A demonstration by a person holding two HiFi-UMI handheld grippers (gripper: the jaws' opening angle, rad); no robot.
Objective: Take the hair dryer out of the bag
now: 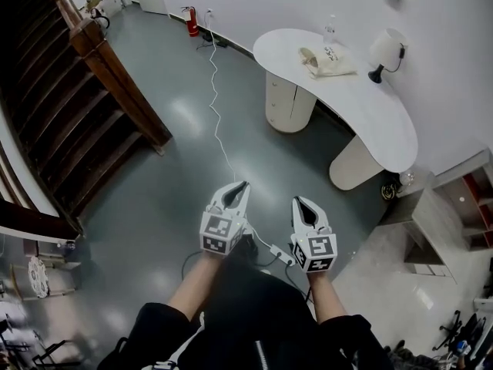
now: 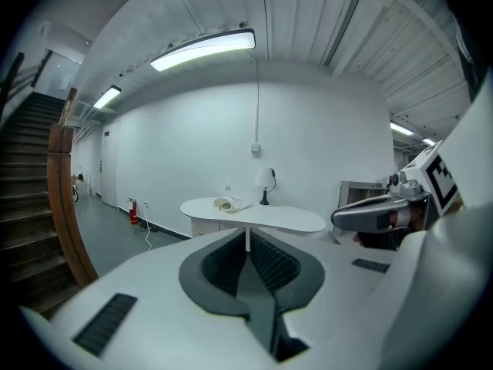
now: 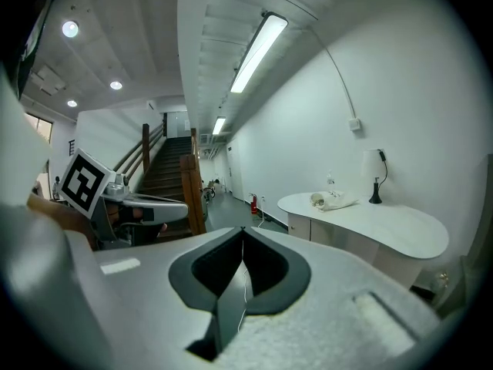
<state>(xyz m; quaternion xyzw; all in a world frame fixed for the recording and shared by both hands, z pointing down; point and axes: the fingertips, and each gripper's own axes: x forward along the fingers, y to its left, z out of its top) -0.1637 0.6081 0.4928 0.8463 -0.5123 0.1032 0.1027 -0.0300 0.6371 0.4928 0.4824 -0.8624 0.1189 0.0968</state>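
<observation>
In the head view, the left gripper (image 1: pixel 244 184) and the right gripper (image 1: pixel 297 200) are held side by side over a grey floor (image 1: pixel 169 183), both pointed away from the person. A white curved table (image 1: pixel 370 118) is seen well ahead of them, against the wall. A cream cloth bag (image 1: pixel 326 60) lies slumped on the far end of that table, near a white lamp (image 1: pixel 383 51). The hair dryer cannot be made out. A white cable (image 1: pixel 219 126) is trailed across the floor towards a red fire extinguisher (image 1: pixel 192 21) by the wall. A wooden staircase (image 1: pixel 69 114) is seen at the left.

In the left gripper view, the jaws of the left gripper (image 2: pixel 247 236) are seen pressed together, with nothing between them. The table, with the bag (image 2: pixel 225 204) and the lamp on it, is seen straight beyond the tips. The right gripper (image 2: pixel 339 217) is seen at the right edge.

In the right gripper view, the jaws of the right gripper (image 3: pixel 243 233) are likewise closed on nothing. The table stands to the right, well apart, with the bag (image 3: pixel 331 200) on its far end. The left gripper (image 3: pixel 185 208) is seen at the left, in front of the staircase.
</observation>
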